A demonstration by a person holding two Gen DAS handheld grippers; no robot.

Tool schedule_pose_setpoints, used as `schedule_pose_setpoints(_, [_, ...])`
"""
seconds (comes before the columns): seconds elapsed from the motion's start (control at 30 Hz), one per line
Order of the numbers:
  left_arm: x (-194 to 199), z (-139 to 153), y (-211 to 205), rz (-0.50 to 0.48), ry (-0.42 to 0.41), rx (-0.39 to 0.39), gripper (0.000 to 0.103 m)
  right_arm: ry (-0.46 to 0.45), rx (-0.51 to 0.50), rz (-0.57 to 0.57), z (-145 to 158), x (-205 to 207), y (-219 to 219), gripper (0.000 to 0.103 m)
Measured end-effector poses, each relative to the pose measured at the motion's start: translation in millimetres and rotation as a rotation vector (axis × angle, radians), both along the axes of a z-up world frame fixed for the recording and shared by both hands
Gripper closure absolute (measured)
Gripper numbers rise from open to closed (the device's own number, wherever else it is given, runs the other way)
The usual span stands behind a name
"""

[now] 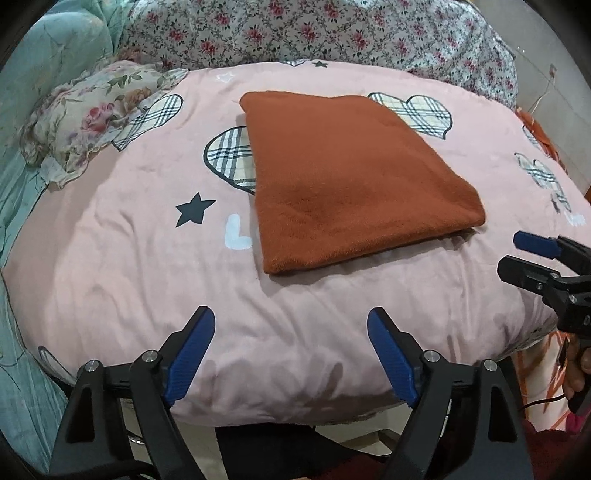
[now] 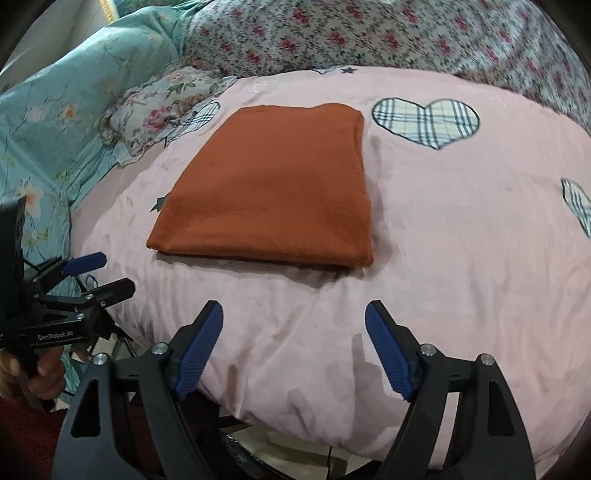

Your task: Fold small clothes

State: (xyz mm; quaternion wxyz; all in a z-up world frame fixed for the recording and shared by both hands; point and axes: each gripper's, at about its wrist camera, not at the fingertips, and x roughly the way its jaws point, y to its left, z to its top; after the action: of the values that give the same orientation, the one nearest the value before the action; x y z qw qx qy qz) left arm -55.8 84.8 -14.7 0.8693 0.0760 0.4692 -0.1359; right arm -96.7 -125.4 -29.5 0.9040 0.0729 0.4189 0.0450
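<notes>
Already, the rust-orange cloth (image 1: 351,177) lies as a neat folded rectangle in the middle of the pink quilt (image 1: 129,277), its layered edge facing us and its far corner reaching toward the plaid hearts printed on the cover. From the right wrist view the same cloth (image 2: 273,184) shows flat, square-cornered and free of loose flaps, so we judge the folding of this piece finished or nearly so; whether one more fold is wanted we cannot say from these views. We touch nothing now: our left gripper (image 1: 290,325) hangs over the near edge of the quilt with its blue pads spread wide apart and nothing between them, well short of the cloth. Our right gripper (image 2: 293,319) sits likewise, jaws apart and empty, near the front of the quilt and clear of the cloth's nearest edge. Each gripper also shows at the margin of the other's view, both parted. Beyond the quilt, a floral pillow (image 1: 88,114) rests at the left, a teal bedspread (image 2: 44,122) runs along that side, and a small-flowered sheet (image 1: 332,33) is bunched at the back. What looks left, in our judgement, is to set this piece aside or take up another garment; no other small garment is plainly in sight.
</notes>
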Motion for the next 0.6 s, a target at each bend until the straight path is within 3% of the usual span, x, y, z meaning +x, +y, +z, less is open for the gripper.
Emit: schedule_pose_setpoints(0.6, [37.5,3.5,-3.6,0.063,-0.019,0.042,0.014,0.025,0.001,0.006,2.7,37.8,-2.2,0.014])
